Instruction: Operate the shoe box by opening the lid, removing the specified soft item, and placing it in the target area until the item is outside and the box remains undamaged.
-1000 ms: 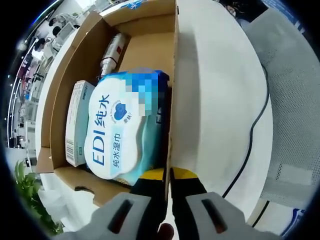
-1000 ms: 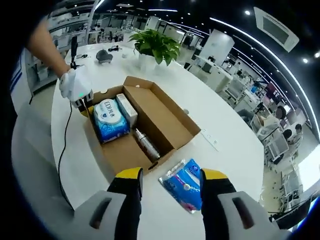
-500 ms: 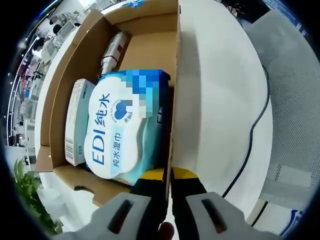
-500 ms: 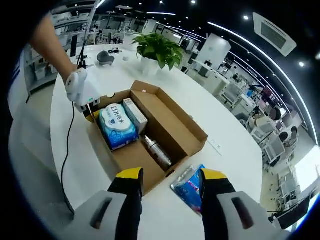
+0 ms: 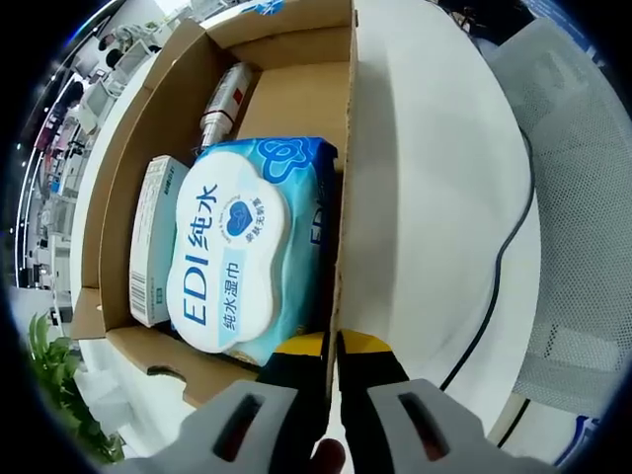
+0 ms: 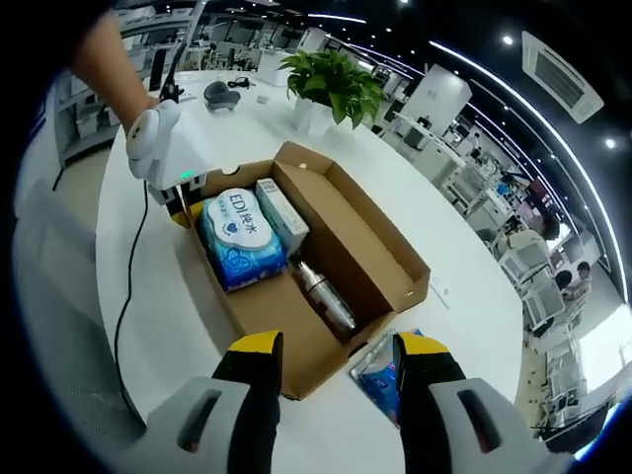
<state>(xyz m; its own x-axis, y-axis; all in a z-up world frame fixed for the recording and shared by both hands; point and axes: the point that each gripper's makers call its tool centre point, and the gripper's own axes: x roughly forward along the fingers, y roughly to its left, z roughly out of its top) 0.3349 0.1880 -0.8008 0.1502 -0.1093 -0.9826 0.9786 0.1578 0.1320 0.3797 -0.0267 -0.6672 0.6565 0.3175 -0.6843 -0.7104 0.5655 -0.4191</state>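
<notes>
The left hand-held gripper (image 5: 332,346) pinches the wall of the open brown cardboard shoe box (image 5: 296,99). The right hand-held gripper (image 6: 331,351) hangs open. Next step, prob.: grab the soft blue wipes pack (image 5: 247,247) w/ it.

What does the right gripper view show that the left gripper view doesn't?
Right gripper view alone: the blue soft pack lying on the table outside the box, a potted plant, and the open right hand-held gripper. Left gripper view alone: the left hand-held gripper shut on the box wall, seen close. Both share the open shoe box, the wipes pack, a small carton and a metal bottle.
</notes>
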